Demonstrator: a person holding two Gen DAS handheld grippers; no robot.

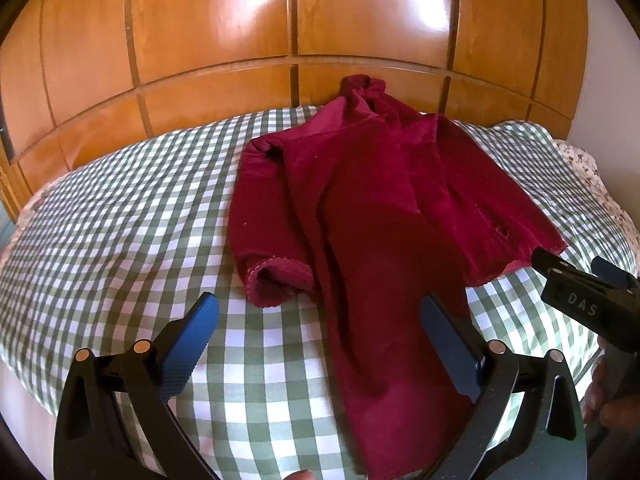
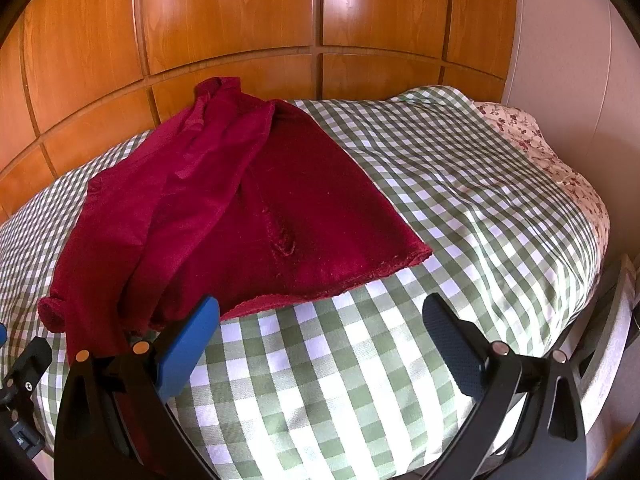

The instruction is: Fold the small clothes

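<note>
Red garment (image 1: 360,208) partly folded, flat on checked bedcover (image 1: 120,216); left gripper (image 1: 320,340) spread wide over its lower edge, holding nothing; right gripper (image 2: 320,344) likewise agape, empty, just beside hem; wooden headboard (image 2: 240,20) behind

A bed (image 1: 120,216) under a green-and-white checked cover (image 2: 440,184) fills the near ground, with a floral sheet (image 2: 532,140) showing at its right edge. Behind it stands a glossy orange-brown wooden panelled wardrobe (image 1: 224,20), bright with glare patches. A pale wall (image 2: 560,40) rises at the right.
</note>
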